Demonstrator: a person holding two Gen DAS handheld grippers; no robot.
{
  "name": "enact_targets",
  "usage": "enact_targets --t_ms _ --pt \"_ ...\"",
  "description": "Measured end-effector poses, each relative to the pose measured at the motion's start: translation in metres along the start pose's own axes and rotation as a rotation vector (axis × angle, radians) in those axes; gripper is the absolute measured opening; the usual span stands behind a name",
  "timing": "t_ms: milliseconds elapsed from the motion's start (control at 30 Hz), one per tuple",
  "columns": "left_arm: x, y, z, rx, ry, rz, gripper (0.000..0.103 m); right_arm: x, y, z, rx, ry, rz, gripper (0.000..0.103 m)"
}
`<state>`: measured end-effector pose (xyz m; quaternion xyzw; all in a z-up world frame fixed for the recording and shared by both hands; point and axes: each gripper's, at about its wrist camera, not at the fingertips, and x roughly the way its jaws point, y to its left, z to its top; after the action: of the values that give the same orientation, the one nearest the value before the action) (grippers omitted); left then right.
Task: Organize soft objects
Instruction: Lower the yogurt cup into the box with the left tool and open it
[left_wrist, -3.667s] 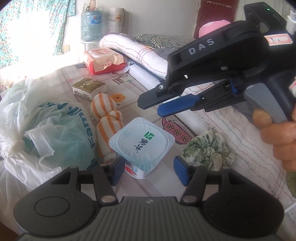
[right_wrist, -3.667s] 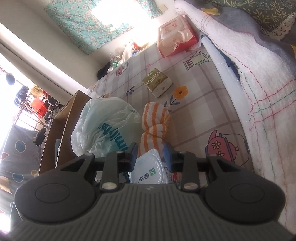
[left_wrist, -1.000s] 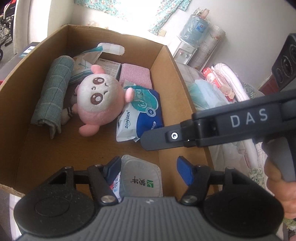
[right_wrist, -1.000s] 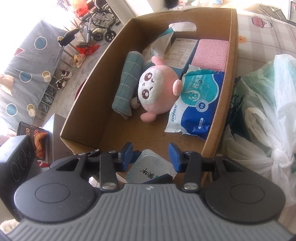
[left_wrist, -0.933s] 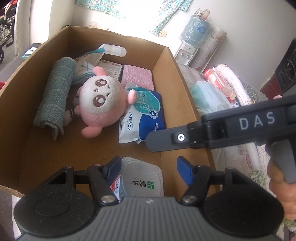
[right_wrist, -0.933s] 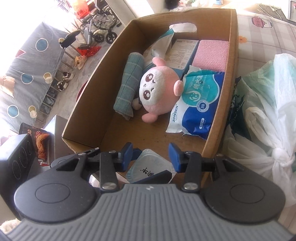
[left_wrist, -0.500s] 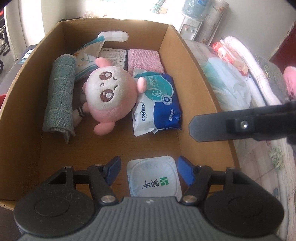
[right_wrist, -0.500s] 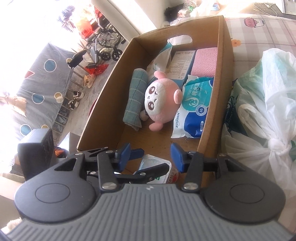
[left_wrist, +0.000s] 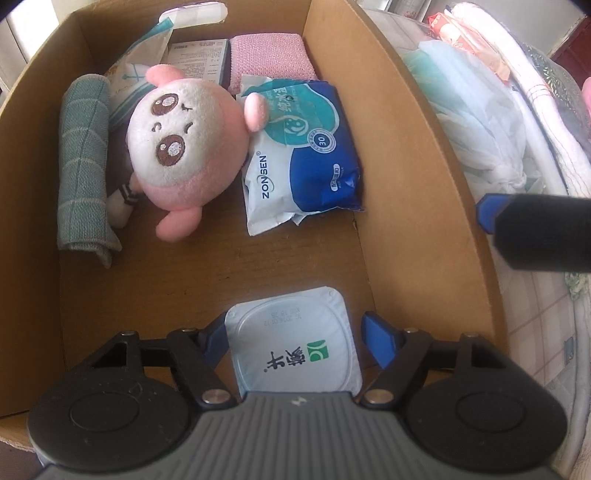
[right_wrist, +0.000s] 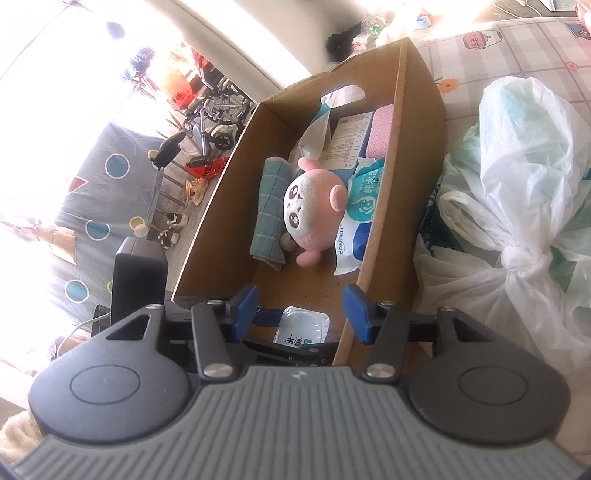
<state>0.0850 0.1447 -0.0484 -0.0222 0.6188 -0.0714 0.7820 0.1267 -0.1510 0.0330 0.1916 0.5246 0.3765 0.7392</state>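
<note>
Lived-in home, likely a bedroom. Patterned bedsheet (right_wrist: 517, 55) at 1 o'clock in the right wrist view, folded quilts (left_wrist: 546, 99) at 2 o'clock in the left wrist view, tied plastic bags (right_wrist: 517, 206), wheelchair (right_wrist: 214, 110) outside at 11 o'clock.

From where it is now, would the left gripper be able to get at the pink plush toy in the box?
Probably yes: the left gripper is over the open cardboard box, nothing covers the pink plush toy, but the yogurt cup sits between its jaws.
</note>
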Motion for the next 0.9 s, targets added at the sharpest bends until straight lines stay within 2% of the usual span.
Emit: enact_targets --t_ms 67,200,533,667,833,900 --pt "0.000 0.000 -0.001 -0.001 -0.023 0.014 0.066 -0.006 -0.005 -0.002 0.004 -0.021 -0.009 0.052" --pt "-0.004 0.000 -0.002 -0.018 -0.060 0.026 0.065 -0.018 -0.011 -0.008 0.006 -0.059 0.002 0.052" --pt "-0.007 -0.001 0.019 -0.076 -0.094 -0.063 0.062 -0.027 -0.026 -0.014 0.038 -0.086 0.003 0.053" --pt "-0.015 0.001 0.018 -0.107 -0.125 -0.069 0.072 -0.030 -0.031 -0.018 0.052 -0.091 0.003 0.054" --pt "-0.033 0.001 0.014 -0.115 -0.178 -0.041 0.074 -0.040 -0.038 -0.024 0.064 -0.118 0.002 0.054" --pt "-0.045 -0.001 0.010 -0.116 -0.223 -0.017 0.074 -0.048 -0.040 -0.027 0.066 -0.138 -0.001 0.054"
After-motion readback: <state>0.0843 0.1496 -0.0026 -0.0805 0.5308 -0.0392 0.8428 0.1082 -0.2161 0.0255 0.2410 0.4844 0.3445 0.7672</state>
